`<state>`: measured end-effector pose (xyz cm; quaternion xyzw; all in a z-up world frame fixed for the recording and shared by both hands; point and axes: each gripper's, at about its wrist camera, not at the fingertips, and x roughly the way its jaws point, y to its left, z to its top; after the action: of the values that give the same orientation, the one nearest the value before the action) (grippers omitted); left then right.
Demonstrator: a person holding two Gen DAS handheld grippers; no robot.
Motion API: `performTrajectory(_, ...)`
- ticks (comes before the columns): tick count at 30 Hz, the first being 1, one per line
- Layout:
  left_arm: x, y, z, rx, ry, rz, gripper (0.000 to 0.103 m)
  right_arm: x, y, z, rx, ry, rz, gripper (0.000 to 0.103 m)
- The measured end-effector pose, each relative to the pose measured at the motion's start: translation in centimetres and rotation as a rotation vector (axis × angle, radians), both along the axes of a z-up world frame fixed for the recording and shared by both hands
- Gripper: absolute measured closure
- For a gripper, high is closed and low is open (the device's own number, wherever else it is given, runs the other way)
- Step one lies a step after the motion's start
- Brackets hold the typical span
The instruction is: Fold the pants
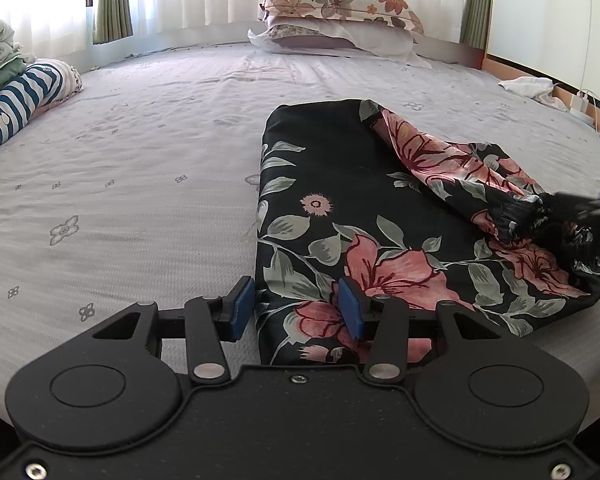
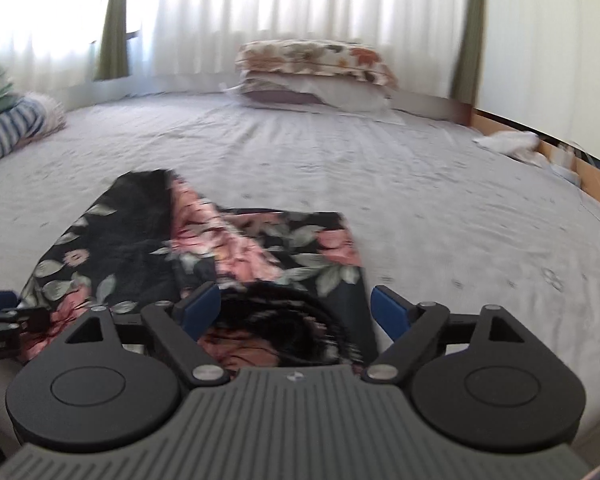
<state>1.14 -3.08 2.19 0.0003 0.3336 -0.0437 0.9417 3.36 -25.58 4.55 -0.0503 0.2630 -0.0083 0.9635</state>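
Black pants with pink flowers and grey leaves (image 1: pixel 340 216) lie partly folded on the bed, one leg draped across the other toward the right. My left gripper (image 1: pixel 296 308) is open, its blue pads either side of the near hem. My right gripper (image 2: pixel 296 312) is open over the gathered black waistband (image 2: pixel 284 320); it shows blurred at the right edge of the left wrist view (image 1: pixel 592 212). The pants also show in the right wrist view (image 2: pixel 140 256).
The bed has a lilac flowered sheet (image 1: pixel 140 168). Stacked floral pillows (image 1: pixel 336 20) lie at the head. Folded bedding and a striped bolster (image 1: pixel 16 96) sit far left. A white cloth (image 1: pixel 528 86) and charger cables lie at the right wooden edge.
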Motion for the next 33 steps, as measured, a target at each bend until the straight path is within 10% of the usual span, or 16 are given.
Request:
performTrajectory(8,-0.3,0.2,-0.1,-0.009,-0.006,-0.009,0.058,4.3,4.1,-2.6,-0.244,0.139,0.035,0.012)
performTrajectory(23,-0.1,0.7,0.1,-0.028,0.003,-0.016,0.057,11.3,-4.9,0.0,-0.088,0.119,-0.224,0.012)
performTrajectory(33,0.9,1.1,1.6,-0.053,0.021,-0.03,0.055,5.9,-6.9,2.4,0.055,-0.092,-0.248,0.012)
